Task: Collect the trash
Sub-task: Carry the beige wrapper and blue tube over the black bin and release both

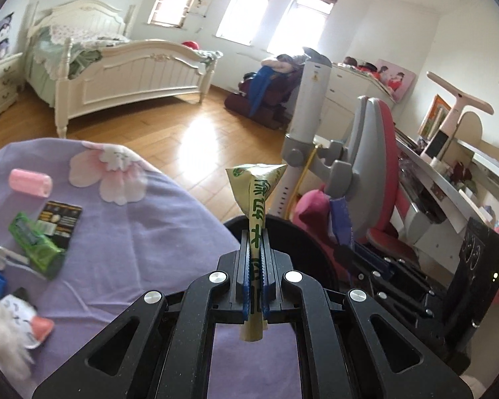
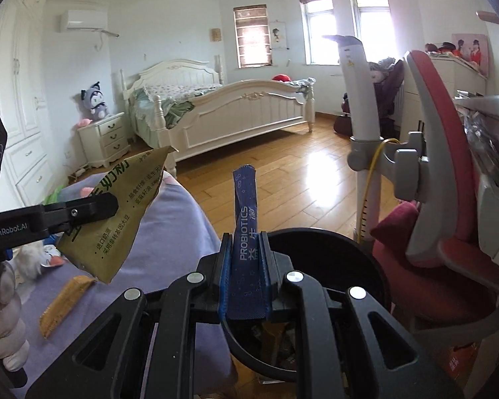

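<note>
My left gripper (image 1: pixel 256 232) is shut on a tan packet with green print (image 1: pixel 255 193), which stands upright between the pads, at the edge of the purple bed cover (image 1: pixel 133 232). The same packet (image 2: pixel 123 219) and the left gripper (image 2: pixel 114 204) show at the left of the right wrist view. My right gripper (image 2: pixel 246 236) is shut on a dark blue probiotics sachet (image 2: pixel 246 226), above the rim of a black bin (image 2: pixel 332 242). The bin's rim (image 1: pixel 282 222) lies just beyond the left fingers. Wrappers lie inside the bin.
On the cover lie a green packet (image 1: pixel 36 246), a black card (image 1: pixel 61 222), a pink roll (image 1: pixel 30 183), a tan wafer wrapper (image 2: pixel 63 302) and soft toys (image 1: pixel 13 316). A red and grey chair (image 2: pixel 432 199), a desk (image 1: pixel 465 183) and a white bed (image 1: pixel 133 76) stand around.
</note>
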The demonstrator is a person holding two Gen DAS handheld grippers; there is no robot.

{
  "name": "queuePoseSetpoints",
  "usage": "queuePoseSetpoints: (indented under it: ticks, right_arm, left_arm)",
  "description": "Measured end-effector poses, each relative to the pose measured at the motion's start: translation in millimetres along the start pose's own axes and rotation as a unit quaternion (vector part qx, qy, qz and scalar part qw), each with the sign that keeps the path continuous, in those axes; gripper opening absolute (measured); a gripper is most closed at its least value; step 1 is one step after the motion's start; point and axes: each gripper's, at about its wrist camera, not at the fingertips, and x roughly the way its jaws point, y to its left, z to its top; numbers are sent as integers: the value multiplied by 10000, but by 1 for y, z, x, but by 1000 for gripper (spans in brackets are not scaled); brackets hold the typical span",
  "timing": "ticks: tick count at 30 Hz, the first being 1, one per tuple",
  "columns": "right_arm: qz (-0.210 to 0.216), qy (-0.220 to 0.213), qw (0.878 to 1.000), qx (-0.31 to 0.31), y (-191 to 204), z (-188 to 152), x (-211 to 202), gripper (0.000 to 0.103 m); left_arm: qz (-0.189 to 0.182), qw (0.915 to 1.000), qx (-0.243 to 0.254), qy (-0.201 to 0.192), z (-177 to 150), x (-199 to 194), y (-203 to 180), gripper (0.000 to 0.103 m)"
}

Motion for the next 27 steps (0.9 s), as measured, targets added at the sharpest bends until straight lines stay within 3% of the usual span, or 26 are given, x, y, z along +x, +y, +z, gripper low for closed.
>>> queuePoseSetpoints:
  ticks: [12,27]
  right_arm:
    - [-340,231,9987,303,-47,-25,10,16]
    - [-464,461,9971,376,-56,-34,19,16]
  left_arm:
    - [-317,9987,123,390,-10,56,-44,6]
    - [-405,9964,-68,740,-8,96,-45,6]
